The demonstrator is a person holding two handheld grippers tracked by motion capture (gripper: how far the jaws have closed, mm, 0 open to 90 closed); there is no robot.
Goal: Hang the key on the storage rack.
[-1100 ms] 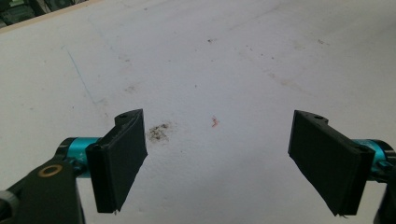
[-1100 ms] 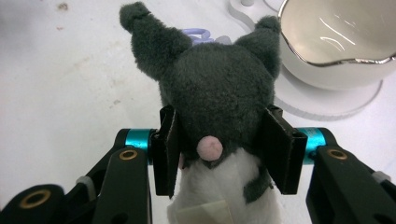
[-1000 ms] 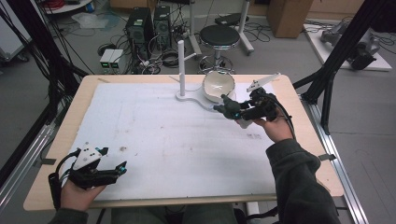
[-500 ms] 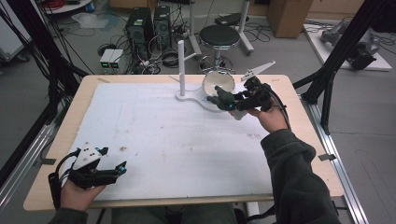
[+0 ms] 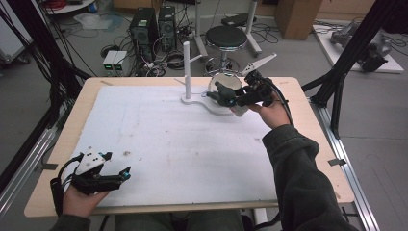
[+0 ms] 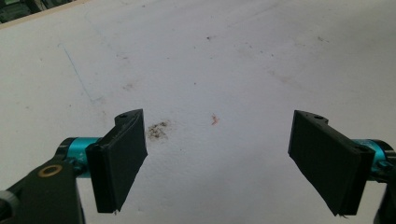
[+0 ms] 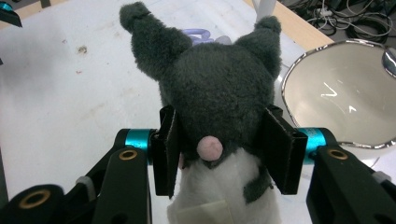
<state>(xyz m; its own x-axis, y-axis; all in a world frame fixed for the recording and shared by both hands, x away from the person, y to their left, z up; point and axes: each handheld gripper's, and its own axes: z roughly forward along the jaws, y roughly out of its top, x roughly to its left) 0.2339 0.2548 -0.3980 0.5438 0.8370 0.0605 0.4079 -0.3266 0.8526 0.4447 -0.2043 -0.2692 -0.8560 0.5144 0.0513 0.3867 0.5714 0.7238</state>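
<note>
My left gripper rests at the near-left table edge, jaws wide apart and empty. Farther off, my right gripper squeezes a grey plush toy beside the round mirror.

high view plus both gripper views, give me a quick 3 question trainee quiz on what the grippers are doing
1. True or false: the right gripper has its jaws closed on the grey plush toy.
2. Multiple choice: the left gripper is A) clamped on a cup, B) open above the bare white mat, C) holding the white post.
3. Fill in: in the right gripper view, the shiny round thing just beside the toy is a ____.

Key
1. True: both pads press the toy's sides.
2. B: its jaws stand wide apart with nothing between them.
3. Bowl, near the white post at the table's far side.
</note>
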